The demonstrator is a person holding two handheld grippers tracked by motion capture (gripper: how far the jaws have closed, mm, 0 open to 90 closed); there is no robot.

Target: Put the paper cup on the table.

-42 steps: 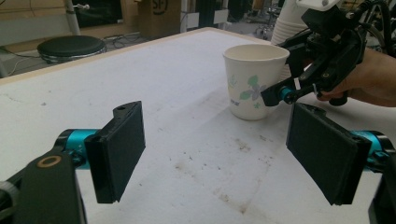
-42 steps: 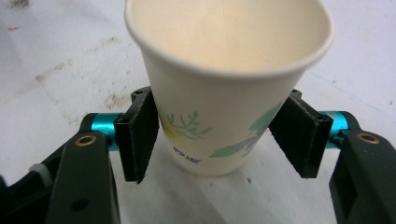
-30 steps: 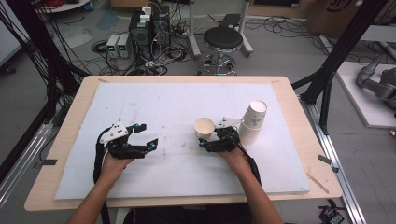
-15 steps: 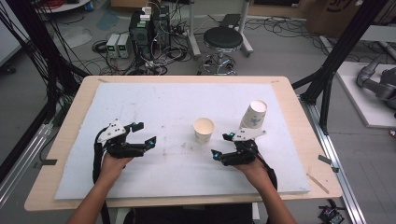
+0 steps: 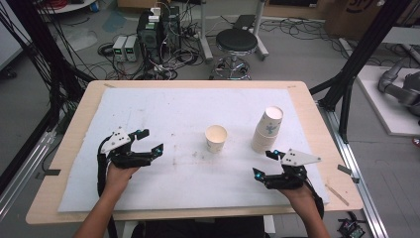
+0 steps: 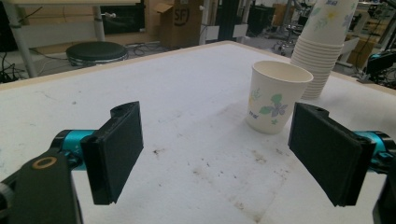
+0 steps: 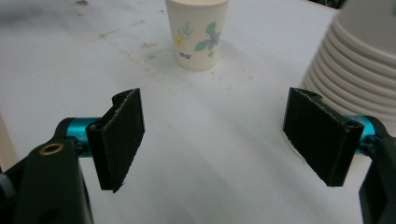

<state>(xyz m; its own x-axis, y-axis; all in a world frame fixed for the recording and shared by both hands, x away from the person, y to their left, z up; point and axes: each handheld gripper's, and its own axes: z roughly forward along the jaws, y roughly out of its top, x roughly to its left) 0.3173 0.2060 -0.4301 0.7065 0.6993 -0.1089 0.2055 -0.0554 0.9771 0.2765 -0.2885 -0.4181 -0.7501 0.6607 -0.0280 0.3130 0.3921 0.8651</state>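
Nearest to me, low in the high view, are my two hands. My left gripper (image 5: pixel 147 141), black with teal-tipped jaws and a grey plate on top, sits at the lower left of the frame, and its jaws have just been opening, with nothing between them. In the left gripper view its two black pads (image 6: pixel 116 151) stand wide apart over bare, stained cloth. My right gripper (image 5: pixel 265 163) sits at the lower right of the high view, also spread wide and empty; in the right gripper view only white cloth lies between its pads (image 7: pixel 121 137).

Both hover over the white padded sheet (image 5: pixel 163 114) that covers the pale wooden table (image 5: pixel 79 106).

Farther up, near the middle of the high view, the single white paper cup with a flower print (image 5: pixel 216 138) stands upright and alone, well apart from both grippers. In the left gripper view it stands in the upper right (image 6: pixel 276 100); in the right gripper view it is at the top centre (image 7: pixel 198 32).

Just right of it stands the tall stack of white paper cups (image 5: pixel 266 130), close to my right gripper; it fills the right edge of the right gripper view (image 7: pixel 359 65).

Beyond the table, at the top of the high view, stands a round black stool (image 5: pixel 236 40).
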